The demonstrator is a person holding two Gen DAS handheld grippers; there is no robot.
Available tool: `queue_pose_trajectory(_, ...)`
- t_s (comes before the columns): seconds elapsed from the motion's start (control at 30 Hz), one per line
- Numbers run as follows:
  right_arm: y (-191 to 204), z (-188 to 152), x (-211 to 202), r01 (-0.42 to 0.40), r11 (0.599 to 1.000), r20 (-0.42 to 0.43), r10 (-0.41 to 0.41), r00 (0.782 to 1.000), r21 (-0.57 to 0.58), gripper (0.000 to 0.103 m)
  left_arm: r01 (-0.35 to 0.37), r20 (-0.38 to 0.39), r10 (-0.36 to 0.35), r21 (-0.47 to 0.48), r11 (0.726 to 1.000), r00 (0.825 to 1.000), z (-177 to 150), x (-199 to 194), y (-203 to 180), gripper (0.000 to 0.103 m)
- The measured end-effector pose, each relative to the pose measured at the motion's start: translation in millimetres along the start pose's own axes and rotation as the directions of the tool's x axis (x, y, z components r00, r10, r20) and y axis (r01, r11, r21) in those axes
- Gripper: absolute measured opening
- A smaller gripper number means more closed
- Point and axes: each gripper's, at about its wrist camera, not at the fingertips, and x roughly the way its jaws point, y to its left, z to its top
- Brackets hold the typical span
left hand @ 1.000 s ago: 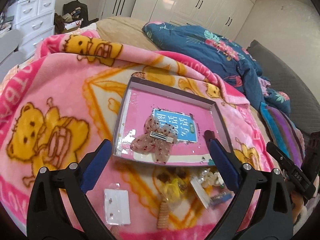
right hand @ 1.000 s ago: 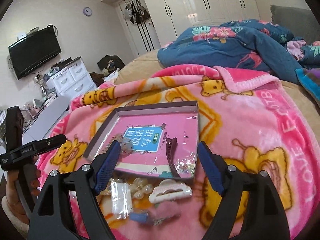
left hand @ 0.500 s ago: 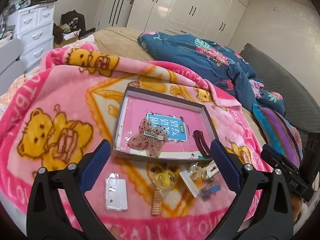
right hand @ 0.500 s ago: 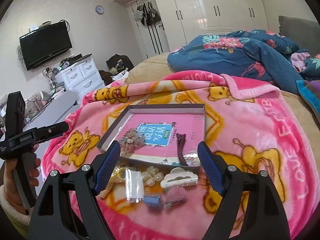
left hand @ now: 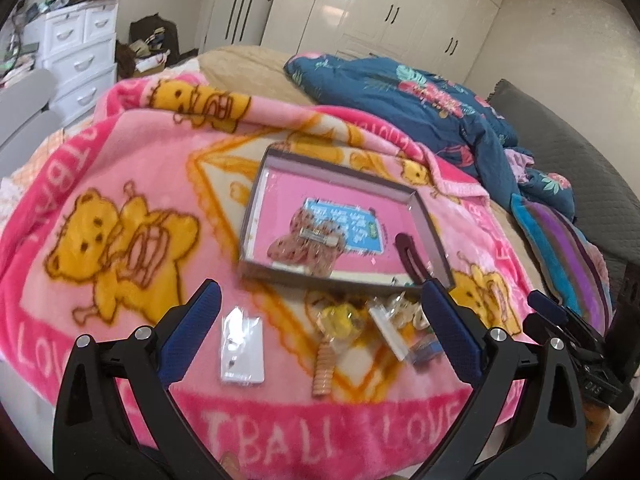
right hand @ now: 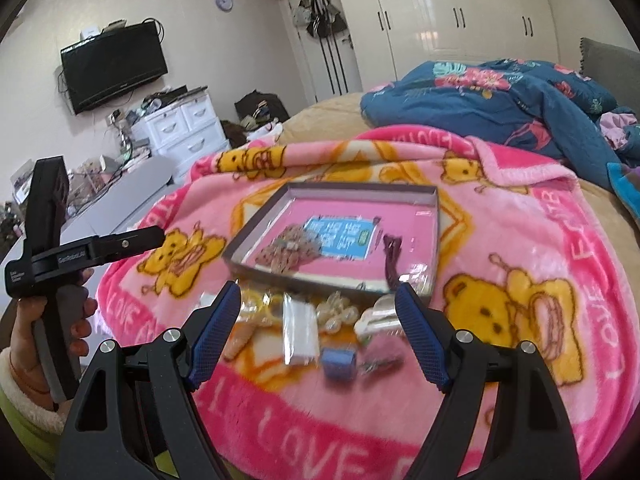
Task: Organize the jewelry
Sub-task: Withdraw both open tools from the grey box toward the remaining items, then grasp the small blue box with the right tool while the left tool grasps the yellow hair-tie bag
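Left wrist view: left tool stood released, nothing between its blue pads, hovering over the pink bear blanket on the bed. The shallow tray lay ahead, already holding a beaded bow clip and a dark hair clip. Loose pieces sat just in front of the tray: a white earring card, a yellow coil tie, a peach spiral tie. Risk as I judged it: the plush blanket gives under pressure, so pads could snag pile instead of a flat card.

Right wrist view: right tool also released and empty, above a clear packet, a white claw clip, a small blue box. The items lay crowded and touching, so a pinch might drag a neighbour along. The tray's near wall was close behind; a low carry could clip it and tip the tray. Frames were blurred, so aim looked unsettled.
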Motion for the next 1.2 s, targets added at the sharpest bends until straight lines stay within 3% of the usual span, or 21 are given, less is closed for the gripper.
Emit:
queue_pose_trajectory(0.67, 4, -62, 36, -0.020, 1.000, -0.183, 0.022, 0.983, 0.014, 0.078, -0.032, -0.125, 0.030, -0.019, 0.999, 0.992, -49, 35, 12, 0.093)
queue_pose_trajectory(1.1, -1, -82, 58, -0.002, 0.997, -0.248, 0.020, 0.969, 0.071, 0.049, 0.017, -0.186, -0.026, -0.048, 0.999, 0.982, -60, 60, 7, 0.093)
queue_pose_trajectory(1.2, -5, -83, 64, 0.001, 0.996, -0.260, 0.022, 0.965, 0.088, 0.043, 0.041, -0.193, -0.051, -0.052, 0.998, 0.980, -61, 66, 3, 0.088)
